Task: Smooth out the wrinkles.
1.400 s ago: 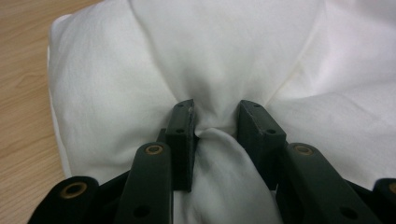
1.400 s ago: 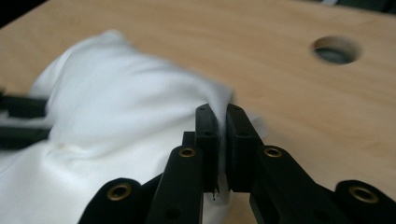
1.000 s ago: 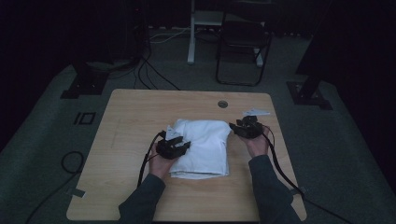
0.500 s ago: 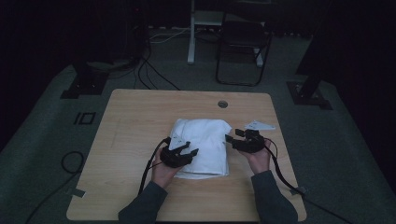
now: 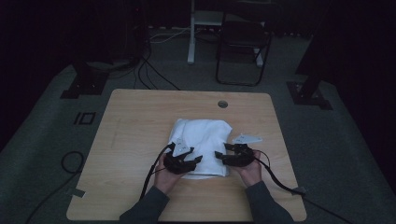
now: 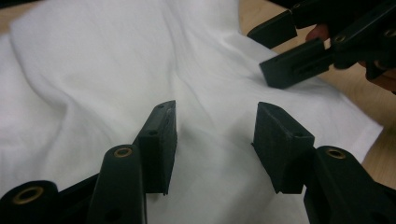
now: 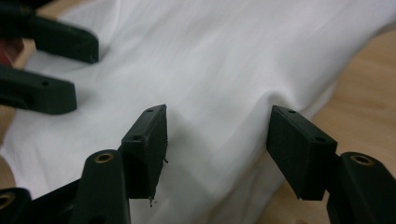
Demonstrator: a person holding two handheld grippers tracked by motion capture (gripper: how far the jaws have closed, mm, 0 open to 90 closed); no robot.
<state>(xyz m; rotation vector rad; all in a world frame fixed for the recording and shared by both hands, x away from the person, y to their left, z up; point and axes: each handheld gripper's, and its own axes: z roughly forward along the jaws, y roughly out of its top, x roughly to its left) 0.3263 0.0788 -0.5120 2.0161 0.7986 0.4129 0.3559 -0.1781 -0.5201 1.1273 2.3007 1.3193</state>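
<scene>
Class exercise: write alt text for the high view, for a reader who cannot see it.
A person's two hands, each holding a black gripper, left gripper and right gripper, hover with jaws open over the near edge of a rumpled white cloth on a wooden table. The room beyond is dark, with a chair behind the table.

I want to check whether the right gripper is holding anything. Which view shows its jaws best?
The right gripper view: the right gripper looks along its own jaws, spread apart above the white cloth, nothing between them. The left gripper view catches its jaws from the side at top right. The high view shows it small and dark.
</scene>
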